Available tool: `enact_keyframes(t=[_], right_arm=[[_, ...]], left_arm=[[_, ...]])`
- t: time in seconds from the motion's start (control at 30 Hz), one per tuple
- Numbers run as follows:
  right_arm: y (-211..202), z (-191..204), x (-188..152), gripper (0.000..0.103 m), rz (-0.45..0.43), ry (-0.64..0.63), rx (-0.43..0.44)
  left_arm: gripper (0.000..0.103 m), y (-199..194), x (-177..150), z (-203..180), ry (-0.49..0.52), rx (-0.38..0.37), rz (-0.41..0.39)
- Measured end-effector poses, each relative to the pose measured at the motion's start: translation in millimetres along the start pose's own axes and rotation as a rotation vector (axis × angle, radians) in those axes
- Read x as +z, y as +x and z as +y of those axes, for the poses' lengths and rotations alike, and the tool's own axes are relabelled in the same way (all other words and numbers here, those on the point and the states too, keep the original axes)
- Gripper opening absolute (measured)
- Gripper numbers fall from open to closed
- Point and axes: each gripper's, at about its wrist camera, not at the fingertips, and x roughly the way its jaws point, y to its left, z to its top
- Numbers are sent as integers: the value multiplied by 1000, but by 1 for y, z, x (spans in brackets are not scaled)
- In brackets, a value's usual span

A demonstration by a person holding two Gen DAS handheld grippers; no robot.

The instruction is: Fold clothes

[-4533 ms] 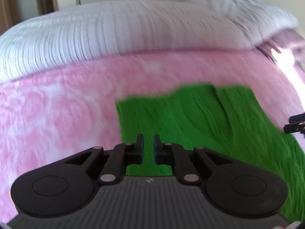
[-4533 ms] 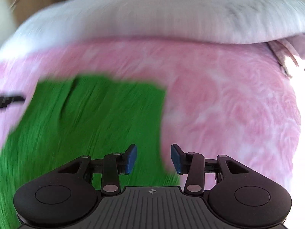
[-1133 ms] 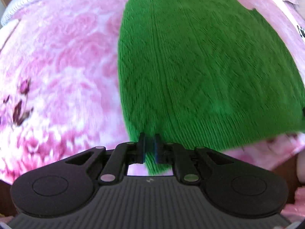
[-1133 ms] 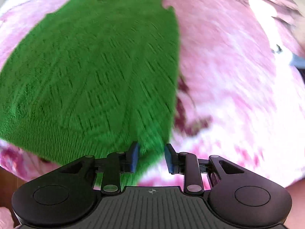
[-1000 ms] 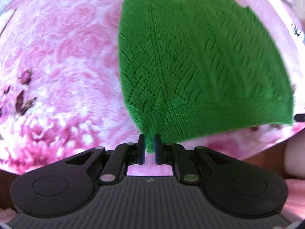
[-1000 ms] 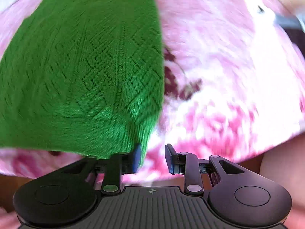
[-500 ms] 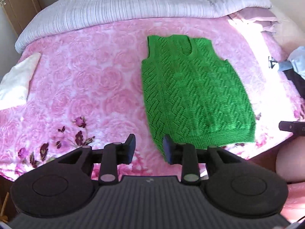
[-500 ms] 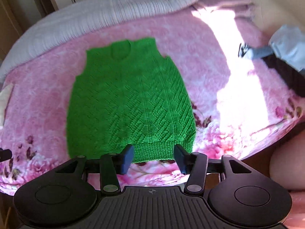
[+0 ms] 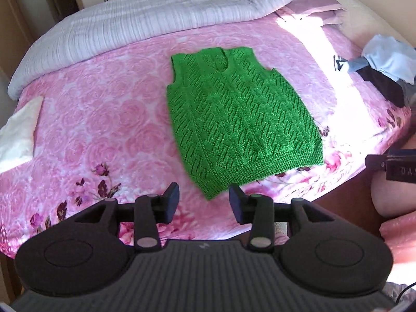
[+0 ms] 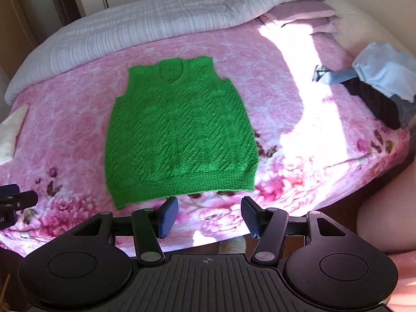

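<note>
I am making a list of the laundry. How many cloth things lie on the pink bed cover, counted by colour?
Green: 1, the knitted vest
White: 1, the cloth at the edge
Light blue: 1, the crumpled garment
Black: 1, the garment beside it
Total: 4

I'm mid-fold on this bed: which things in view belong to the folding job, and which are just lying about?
For the job:
- green knitted vest, spread flat on the pink blanket
- left tongs, open, empty
- right tongs, open, empty; both have just been opening

Just lying about:
- white cloth at the left edge
- pale blue and dark clothes at the right
- white quilt behind
</note>
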Motion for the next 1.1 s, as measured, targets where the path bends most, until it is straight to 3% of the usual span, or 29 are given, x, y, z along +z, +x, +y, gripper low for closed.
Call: enact_keyframes(t=[0.4, 1.1], right_arm=[[2, 13, -15, 58, 72, -19, -18], [0, 23, 5, 57, 18, -38, -23]], left_arm=[[44, -2, -15, 5, 0, -5, 21], [45, -3, -4, 16, -15, -7, -17]])
